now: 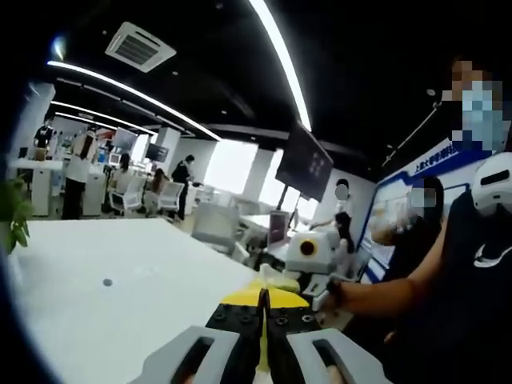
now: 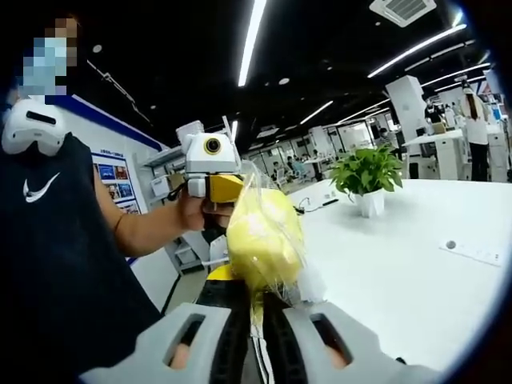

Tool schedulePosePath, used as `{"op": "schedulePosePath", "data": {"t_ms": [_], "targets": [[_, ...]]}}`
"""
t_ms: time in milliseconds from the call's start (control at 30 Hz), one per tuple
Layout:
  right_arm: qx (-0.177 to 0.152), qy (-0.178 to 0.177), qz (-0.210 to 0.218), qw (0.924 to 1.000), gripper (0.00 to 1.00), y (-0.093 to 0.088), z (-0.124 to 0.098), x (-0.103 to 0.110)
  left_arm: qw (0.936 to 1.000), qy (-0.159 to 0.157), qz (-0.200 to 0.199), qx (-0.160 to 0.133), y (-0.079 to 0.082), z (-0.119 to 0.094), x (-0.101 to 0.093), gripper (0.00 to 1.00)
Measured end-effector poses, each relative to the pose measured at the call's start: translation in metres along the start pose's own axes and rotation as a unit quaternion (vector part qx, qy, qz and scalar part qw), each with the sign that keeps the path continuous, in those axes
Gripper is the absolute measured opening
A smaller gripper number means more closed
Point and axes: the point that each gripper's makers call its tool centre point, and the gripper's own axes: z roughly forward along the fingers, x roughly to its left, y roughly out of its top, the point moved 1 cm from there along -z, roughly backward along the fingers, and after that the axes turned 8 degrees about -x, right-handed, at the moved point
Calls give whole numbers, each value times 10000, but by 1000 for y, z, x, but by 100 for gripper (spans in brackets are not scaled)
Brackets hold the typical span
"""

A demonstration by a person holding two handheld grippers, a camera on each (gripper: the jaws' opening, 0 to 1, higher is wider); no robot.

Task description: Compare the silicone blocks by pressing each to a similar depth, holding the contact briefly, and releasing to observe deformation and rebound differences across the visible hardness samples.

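Both hand-held grippers clamped on bagged yellow block, lifted off the white table.
Right hand-held gripper pinches the yellow block at 12 o'clock; left hand-held gripper pinches its wrap; squeeze gently, hold, release.

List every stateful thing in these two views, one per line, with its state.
Left gripper: shut on a thin yellow edge, held above the white table.
Right gripper: shut on the yellow block in clear plastic wrap, lifted off the table.
Yellow block in clear plastic wrap: gripped, wrap crinkled, still sealed as far as visible.
Green potted plant in white pot: upright on the table.
Dark hanging monitor: screen dim.
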Motion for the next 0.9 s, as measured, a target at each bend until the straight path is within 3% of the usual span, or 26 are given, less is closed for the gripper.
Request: {"op": "schedulePosePath", "data": {"t_ms": [300,900], "targets": [[44,-26,-32,10000,0,-6,1,0,9993,122,357,52,-7,-2,3,0],[70,113,-136,9998,0,-11,5,7,9993,254,256,90,-7,-11,-4,0]]}}
